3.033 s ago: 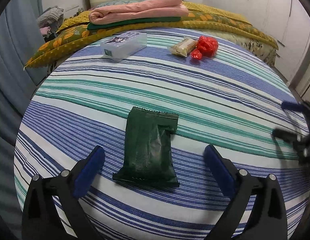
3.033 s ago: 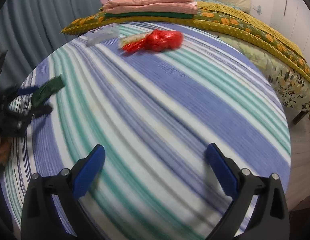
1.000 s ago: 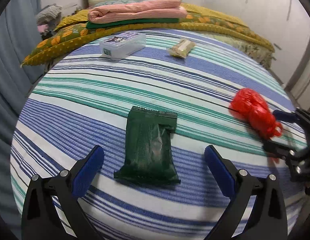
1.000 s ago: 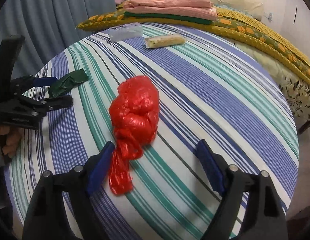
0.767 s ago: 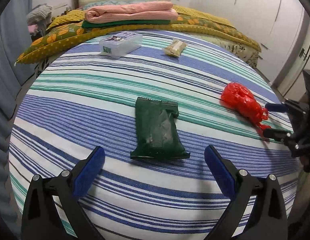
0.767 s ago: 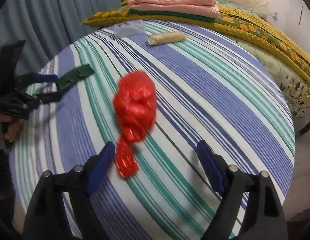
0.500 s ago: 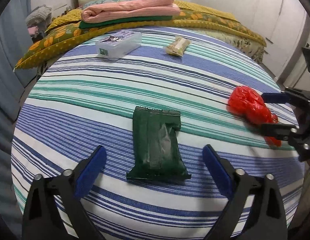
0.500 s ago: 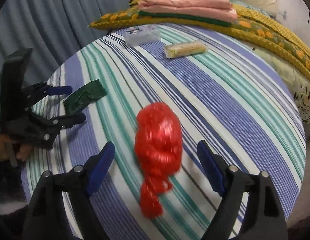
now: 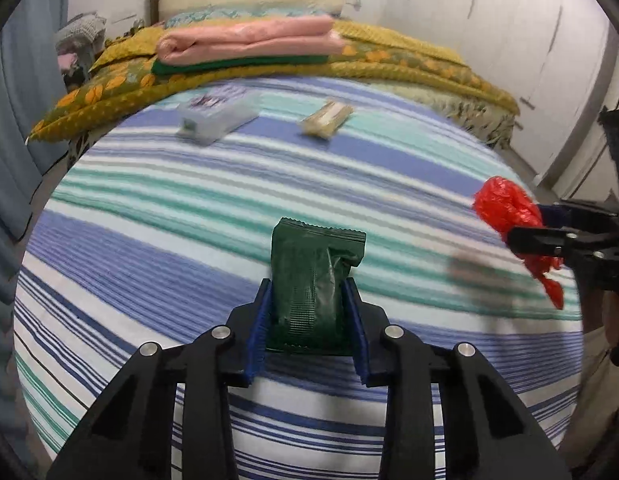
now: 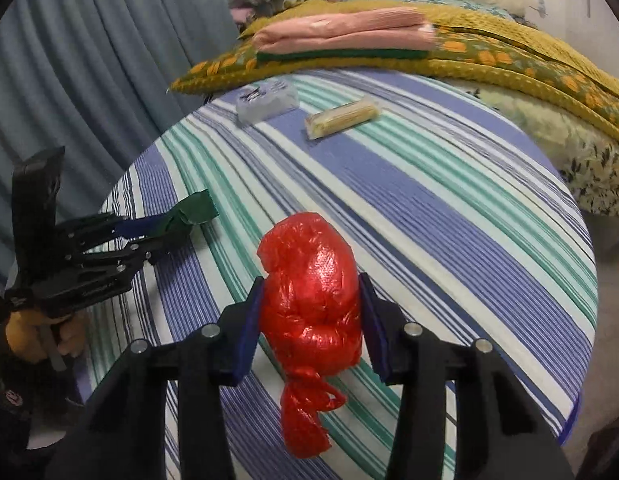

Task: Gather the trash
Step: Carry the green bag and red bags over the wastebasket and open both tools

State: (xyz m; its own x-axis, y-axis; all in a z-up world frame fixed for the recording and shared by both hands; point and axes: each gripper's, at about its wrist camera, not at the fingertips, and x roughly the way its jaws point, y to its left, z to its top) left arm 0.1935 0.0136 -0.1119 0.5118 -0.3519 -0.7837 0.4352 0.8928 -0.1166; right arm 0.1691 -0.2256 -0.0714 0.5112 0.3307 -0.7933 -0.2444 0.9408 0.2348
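Observation:
My left gripper (image 9: pixel 308 312) is shut on a dark green wrapper (image 9: pixel 313 280) and holds it above the striped tablecloth (image 9: pixel 189 216). My right gripper (image 10: pixel 311 312) is shut on a crumpled red plastic bag (image 10: pixel 311 300), lifted off the cloth. The red bag also shows at the right of the left wrist view (image 9: pixel 505 210), and the green wrapper shows at the left of the right wrist view (image 10: pixel 193 210). A yellowish snack packet (image 9: pixel 327 118) lies at the far side of the table; it also shows in the right wrist view (image 10: pixel 343 118).
A clear plastic box (image 9: pixel 217 118) lies at the far left of the table. Behind it is a bed with a yellow patterned cover (image 9: pixel 409 64) and folded pink and green cloths (image 9: pixel 249 42). Grey-blue curtains (image 10: pixel 69 60) hang on the left.
Both grippers have closed: the left on the green wrapper, the right on the red bag. Both items are now lifted off the cloth.

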